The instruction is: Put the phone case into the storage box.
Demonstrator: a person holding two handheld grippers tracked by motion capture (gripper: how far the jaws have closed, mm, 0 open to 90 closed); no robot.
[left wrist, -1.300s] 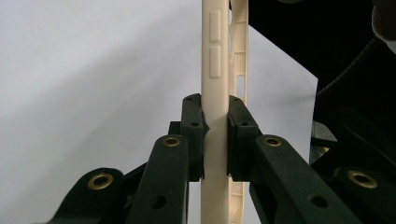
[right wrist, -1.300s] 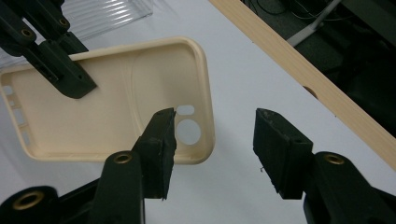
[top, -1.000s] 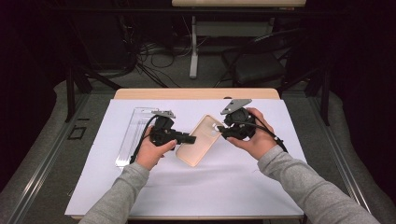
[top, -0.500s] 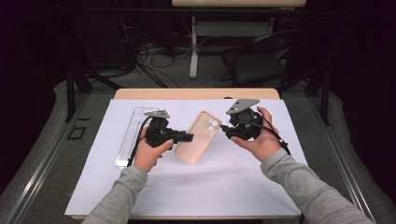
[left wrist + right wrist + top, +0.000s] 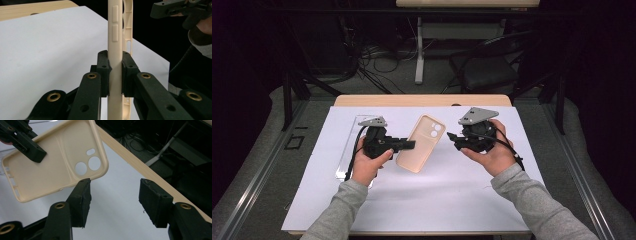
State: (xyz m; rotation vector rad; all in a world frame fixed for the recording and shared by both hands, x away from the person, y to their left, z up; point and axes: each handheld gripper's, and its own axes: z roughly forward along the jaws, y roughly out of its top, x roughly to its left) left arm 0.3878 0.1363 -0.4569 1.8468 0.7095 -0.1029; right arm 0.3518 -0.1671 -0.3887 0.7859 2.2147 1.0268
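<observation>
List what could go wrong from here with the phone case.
1. The left tongs clamp the case alone, by one thin side wall; it could twist or slip out above the white sheet.
2. The right tongs, whose jaws have just been opening, hold nothing; the case corner sits by one pad, so a careless close could knock it loose.

The left gripper (image 5: 404,145) covers part of the phone case (image 5: 422,145) edge. The clear tray (image 5: 354,135) hides partly behind the left hand (image 5: 364,165). Its contents are too faint to tell.
</observation>
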